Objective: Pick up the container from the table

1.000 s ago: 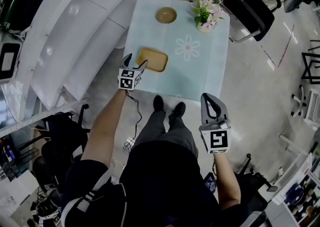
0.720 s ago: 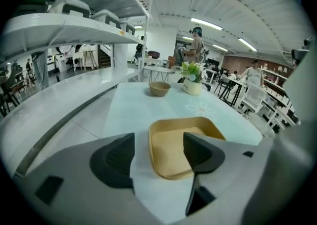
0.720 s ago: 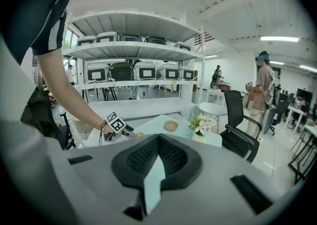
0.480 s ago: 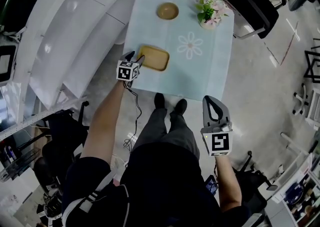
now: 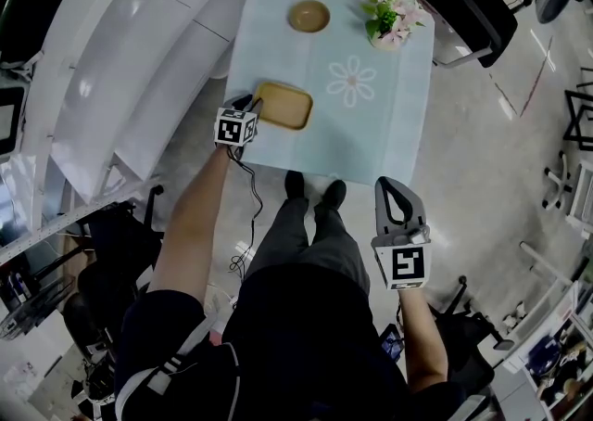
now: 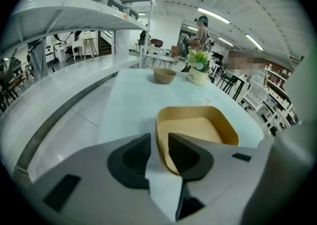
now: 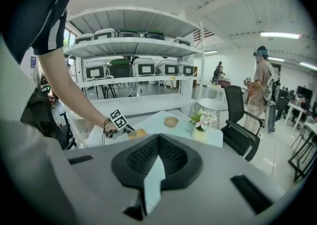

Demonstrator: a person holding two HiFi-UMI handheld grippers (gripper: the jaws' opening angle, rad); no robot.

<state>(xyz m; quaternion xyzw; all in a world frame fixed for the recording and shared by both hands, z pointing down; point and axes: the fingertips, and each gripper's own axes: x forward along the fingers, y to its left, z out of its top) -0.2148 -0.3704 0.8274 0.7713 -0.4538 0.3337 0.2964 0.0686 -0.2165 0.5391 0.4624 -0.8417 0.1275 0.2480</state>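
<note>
Closing the left gripper over the near wall of the tan container, by the front left corner of the table — not yet pinching. Keeping the right gripper pressed together, empty, well apart. Might tip or slip on lifting, with only one thin wall caught; might skid away if nudged.

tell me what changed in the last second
The left gripper came down onto the near-left corner of the container; its jaws are closing with the rim between them, not yet pinching. Nothing is lifted. The right gripper stayed shut and empty off the table; bowl and flowers did not move.
</note>
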